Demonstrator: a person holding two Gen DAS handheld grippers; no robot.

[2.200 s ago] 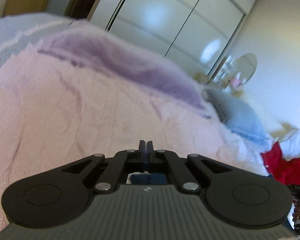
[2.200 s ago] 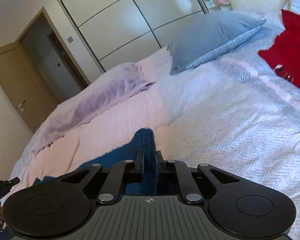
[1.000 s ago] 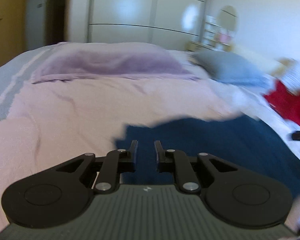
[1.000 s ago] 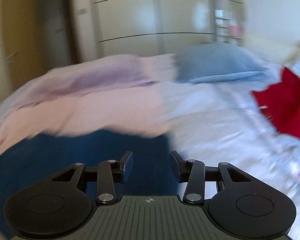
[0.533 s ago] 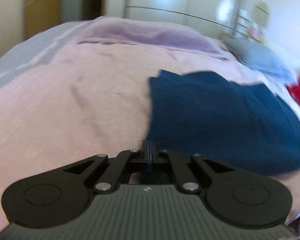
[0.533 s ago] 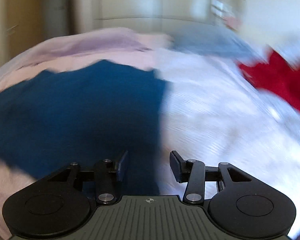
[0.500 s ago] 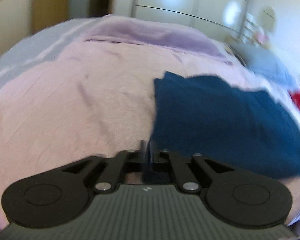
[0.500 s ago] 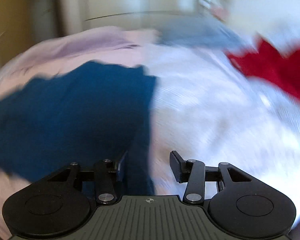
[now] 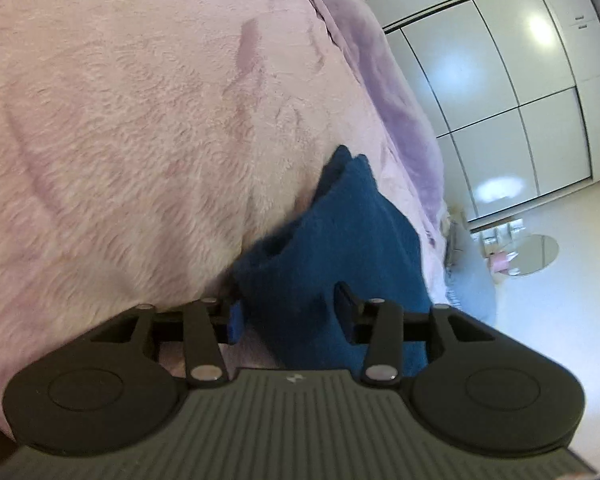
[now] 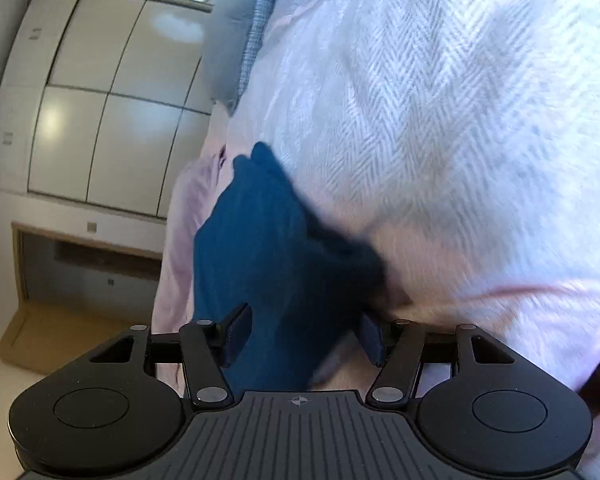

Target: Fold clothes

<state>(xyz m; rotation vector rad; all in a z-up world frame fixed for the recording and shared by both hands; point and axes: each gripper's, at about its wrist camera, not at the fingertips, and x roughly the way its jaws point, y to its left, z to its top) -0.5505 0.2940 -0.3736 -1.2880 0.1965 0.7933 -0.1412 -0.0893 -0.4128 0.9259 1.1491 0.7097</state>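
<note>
A bedroom in a home, seen from low over the bed.

The bed fills most of both views: a fluffy pink blanket [image 9: 148, 128] with a lilac one [image 9: 384, 92] along its far edge, a white herringbone bedspread [image 10: 440, 120] beside it, and a grey-blue pillow [image 10: 236, 48]. Along the wall runs a tall built-in wardrobe [image 9: 512, 92] with glossy white panelled doors. A wooden door frame [image 10: 20, 276] opens off the room, and a small round mirror [image 9: 536, 252] stands among blurred small items beyond the bed.
</note>
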